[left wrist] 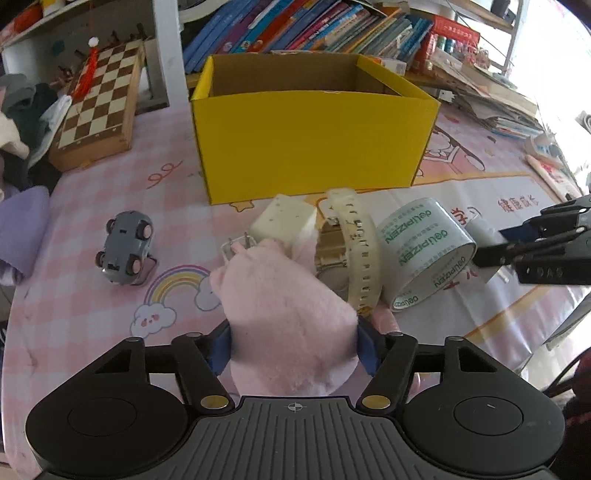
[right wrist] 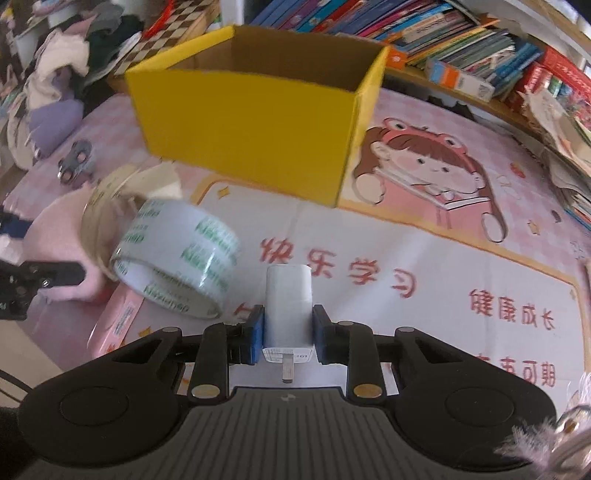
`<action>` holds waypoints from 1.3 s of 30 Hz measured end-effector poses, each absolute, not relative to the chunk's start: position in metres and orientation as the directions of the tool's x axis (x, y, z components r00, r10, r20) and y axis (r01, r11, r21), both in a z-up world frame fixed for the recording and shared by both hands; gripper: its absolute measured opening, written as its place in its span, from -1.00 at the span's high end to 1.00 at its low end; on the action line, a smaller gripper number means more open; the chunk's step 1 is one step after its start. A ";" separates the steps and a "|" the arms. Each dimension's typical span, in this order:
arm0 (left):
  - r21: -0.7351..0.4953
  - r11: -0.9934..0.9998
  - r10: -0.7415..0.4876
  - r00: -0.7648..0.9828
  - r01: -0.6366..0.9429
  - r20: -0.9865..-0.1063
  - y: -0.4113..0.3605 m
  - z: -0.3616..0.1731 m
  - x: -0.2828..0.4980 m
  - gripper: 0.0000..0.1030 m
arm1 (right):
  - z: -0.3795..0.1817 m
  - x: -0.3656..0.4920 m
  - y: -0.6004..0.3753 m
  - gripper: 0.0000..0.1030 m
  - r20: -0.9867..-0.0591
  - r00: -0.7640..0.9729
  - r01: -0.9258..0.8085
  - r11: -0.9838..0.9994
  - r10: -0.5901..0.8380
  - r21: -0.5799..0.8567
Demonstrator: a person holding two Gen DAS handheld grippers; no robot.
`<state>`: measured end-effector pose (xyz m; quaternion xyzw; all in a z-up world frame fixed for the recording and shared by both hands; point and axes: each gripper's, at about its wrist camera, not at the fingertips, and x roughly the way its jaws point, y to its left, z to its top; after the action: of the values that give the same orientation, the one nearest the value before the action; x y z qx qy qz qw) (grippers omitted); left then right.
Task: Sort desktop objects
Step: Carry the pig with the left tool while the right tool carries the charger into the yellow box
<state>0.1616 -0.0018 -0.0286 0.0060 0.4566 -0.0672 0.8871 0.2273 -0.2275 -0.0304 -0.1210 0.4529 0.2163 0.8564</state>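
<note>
My left gripper (left wrist: 293, 345) is shut on a pink fluffy pouch (left wrist: 284, 314) low over the table. Just beyond it lie a cream charger block (left wrist: 284, 221), a cream watch (left wrist: 354, 254) and a roll of clear tape (left wrist: 424, 251). My right gripper (right wrist: 288, 332) is shut on a white charger plug (right wrist: 288, 306), prongs toward the camera; it shows at the right edge of the left wrist view (left wrist: 491, 254). The open yellow box (left wrist: 314, 140) stands behind, also in the right wrist view (right wrist: 255, 122). The tape roll (right wrist: 177, 258) sits left of my right gripper.
A grey toy car (left wrist: 125, 247) lies on its side at the left. A chessboard box (left wrist: 99, 107) and clothes pile stand at far left. Books (left wrist: 314, 29) line the shelf behind. A pink flat box (right wrist: 118, 317) lies under the tape.
</note>
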 end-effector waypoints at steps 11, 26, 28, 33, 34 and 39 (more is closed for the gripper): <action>-0.056 0.993 -0.110 0.672 0.101 -0.732 0.012 0.017 0.153 -0.18 | 0.011 0.238 -0.239 0.52 -0.747 0.591 -0.465 0.886 0.305 -0.006; -0.028 0.995 -0.092 0.827 0.092 -0.555 0.013 0.082 0.176 -0.18 | 0.068 0.276 -0.235 0.52 -0.628 0.665 -0.525 0.851 0.404 -0.009; -0.022 0.995 -0.094 0.833 0.098 -0.546 0.011 0.085 0.183 -0.18 | 0.074 0.283 -0.231 0.52 -0.617 0.670 -0.540 0.841 0.413 -0.023; 0.006 0.993 -0.094 0.839 0.115 -0.536 0.007 0.089 0.205 -0.18 | 0.085 0.304 -0.220 0.52 -0.588 0.681 -0.571 0.819 0.435 -0.056; 0.008 0.993 -0.093 0.839 0.116 -0.536 0.007 0.090 0.210 -0.18 | 0.086 0.307 -0.218 0.52 -0.584 0.682 -0.579 0.813 0.440 -0.063; 0.025 0.991 -0.095 0.838 0.129 -0.537 0.004 0.093 0.235 -0.18 | 0.090 0.326 -0.206 0.52 -0.572 0.679 -0.609 0.788 0.460 -0.089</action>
<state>0.2354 0.0043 0.0929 0.0303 0.2786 -0.0586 0.9581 0.3258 -0.2056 0.0896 -0.1375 0.2712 0.2950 0.9058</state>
